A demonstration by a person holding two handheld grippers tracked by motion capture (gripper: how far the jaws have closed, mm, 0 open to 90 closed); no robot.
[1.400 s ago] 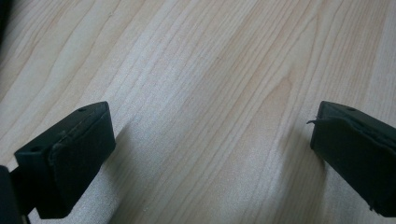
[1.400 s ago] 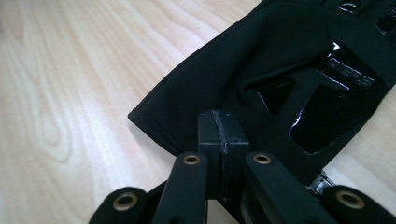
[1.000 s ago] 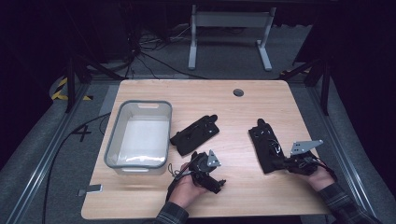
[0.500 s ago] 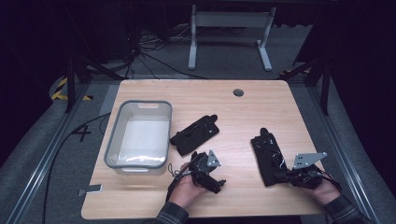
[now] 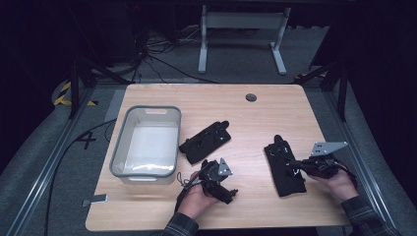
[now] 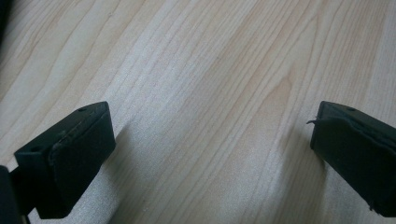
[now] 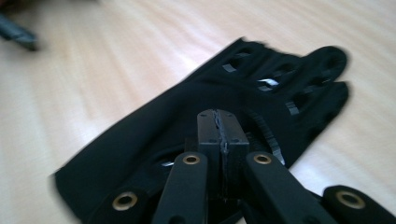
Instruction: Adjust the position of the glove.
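A black glove (image 5: 284,181) lies flat on the right side of the wooden table (image 5: 246,118), fingers pointing away. My right gripper (image 5: 291,162) hovers low over its middle with the jaws shut. In the right gripper view the closed right gripper (image 7: 219,116) sits just above the glove (image 7: 140,135), and no fabric shows between the pads. A second black glove (image 5: 205,141) lies at the table's centre. My left gripper (image 5: 230,192) rests near the front edge, and in its own view the left gripper (image 6: 210,140) is open over bare wood.
A grey plastic bin (image 5: 118,147) stands on the left of the table, beside the second glove. A round cable hole (image 5: 251,97) sits near the far edge. Dark floor, cables and a stand lie beyond the table.
The right glove has slid a little toward the near edge. The right gripper dipped toward the near edge and then came back up over the glove. The left gripper stayed still.
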